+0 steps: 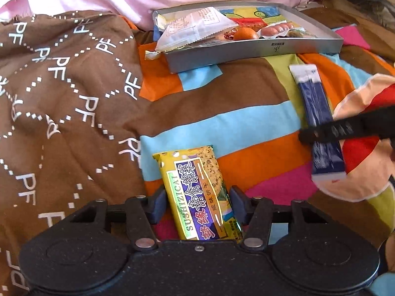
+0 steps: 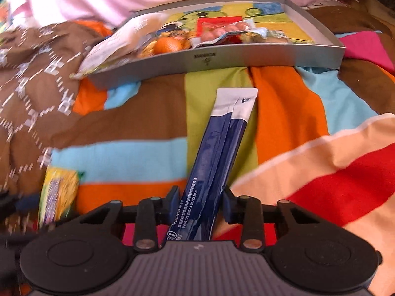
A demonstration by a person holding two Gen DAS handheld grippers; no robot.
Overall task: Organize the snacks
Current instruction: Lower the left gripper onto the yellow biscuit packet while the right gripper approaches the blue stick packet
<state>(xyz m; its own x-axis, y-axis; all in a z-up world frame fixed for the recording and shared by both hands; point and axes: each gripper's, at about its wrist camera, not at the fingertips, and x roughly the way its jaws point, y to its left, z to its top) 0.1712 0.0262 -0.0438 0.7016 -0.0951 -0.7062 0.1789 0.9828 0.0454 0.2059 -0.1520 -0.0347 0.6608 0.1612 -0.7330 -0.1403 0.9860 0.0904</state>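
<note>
The right-wrist view is motion-blurred at its left edge. The left gripper (image 1: 197, 207) is clamped on a glossy yellow biscuit packet (image 1: 197, 192) at lower centre, its near end hidden. The right gripper (image 2: 200, 204) pinches a slim navy stick sachet (image 2: 217, 153). Upper centre, a shallow grey box (image 1: 246, 51) on the patchwork bedspread (image 1: 234, 123) holds crinkled wrappers and an orange (image 1: 244, 34).

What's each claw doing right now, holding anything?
Left claw: closed on the yellow biscuit pack.
Right claw: closed on the blue sachet.
</note>
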